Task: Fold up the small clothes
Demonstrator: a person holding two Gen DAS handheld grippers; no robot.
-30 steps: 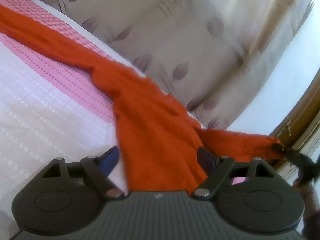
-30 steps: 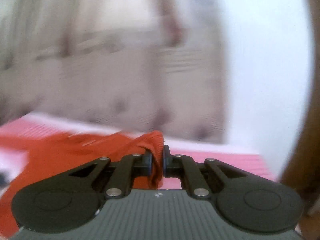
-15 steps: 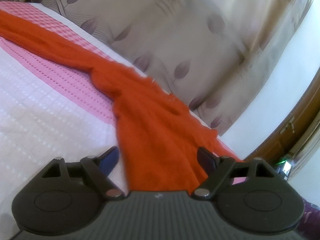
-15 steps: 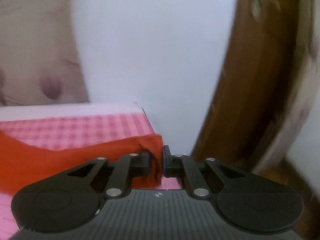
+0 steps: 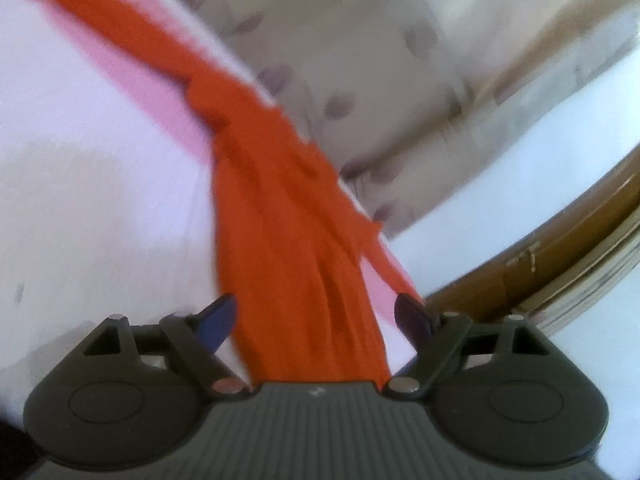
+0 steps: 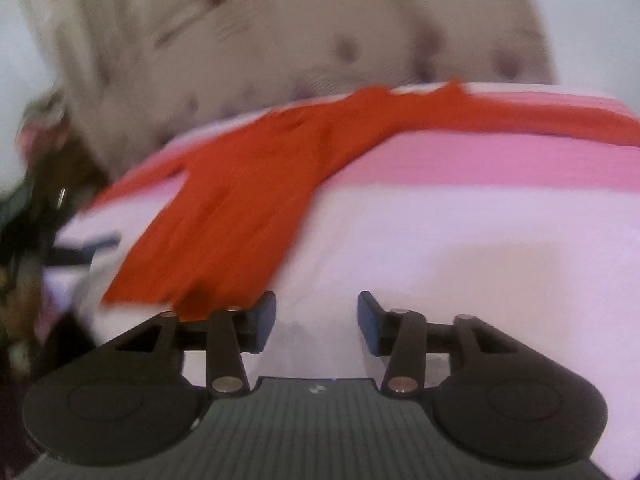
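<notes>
An orange garment (image 5: 280,216) lies stretched out on a white and pink bedspread (image 5: 100,184). In the left wrist view its near end runs between the spread fingers of my left gripper (image 5: 316,316), which is open; whether the cloth touches the pads I cannot tell. In the right wrist view the garment (image 6: 248,196) lies flat, with one long part reaching right along the bed's far edge. My right gripper (image 6: 317,322) is open and empty, just right of the garment's near hem, over the white bedspread (image 6: 460,264).
A beige curtain with a leaf print (image 5: 400,60) hangs behind the bed. A brown wooden frame (image 5: 560,236) stands at the right of the left wrist view. Dark clutter (image 6: 28,208) sits beyond the bed's left edge in the right wrist view.
My right gripper has let go of the orange garment, opened, and swung round to face the bed. The garment's right end now lies on the bed. The left gripper shifted slightly and stayed open.
</notes>
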